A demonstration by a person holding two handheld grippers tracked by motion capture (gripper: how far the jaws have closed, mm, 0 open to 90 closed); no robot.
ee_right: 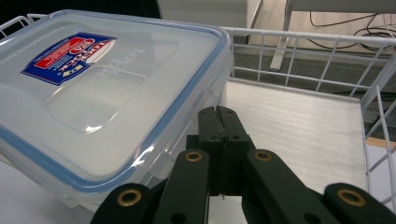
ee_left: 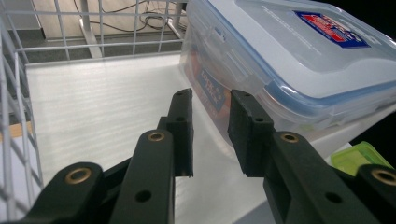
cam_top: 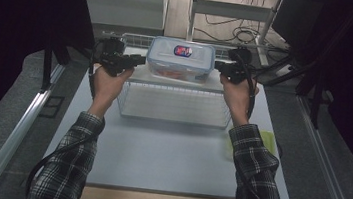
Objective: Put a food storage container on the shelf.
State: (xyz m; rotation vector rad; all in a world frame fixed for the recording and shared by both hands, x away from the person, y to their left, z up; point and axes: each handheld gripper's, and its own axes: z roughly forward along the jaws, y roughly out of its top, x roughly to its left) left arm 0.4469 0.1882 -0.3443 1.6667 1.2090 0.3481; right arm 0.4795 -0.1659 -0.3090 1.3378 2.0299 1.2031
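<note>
A clear plastic food box [cam_top: 180, 58] with a blue-sealed lid and a red and blue label stands on the white top board of a wire rack [cam_top: 174, 104]. My left gripper [cam_top: 141, 61] is at the box's left side, its jaws a little apart with nothing between them. In the left gripper view the box [ee_left: 289, 60] lies just ahead and right of the gripper [ee_left: 210, 126]. My right gripper [cam_top: 218, 68] is at the box's right side. In the right gripper view the gripper [ee_right: 218, 135] has its jaws pressed together and empty, beside the box [ee_right: 102, 88].
A low wire rim [ee_left: 93, 28] runs round the back and sides of the rack's board [ee_right: 289, 121]. A green flat thing [cam_top: 266, 140] lies on the grey table [cam_top: 158, 158] near the right sleeve. Cables and a metal frame stand behind the rack.
</note>
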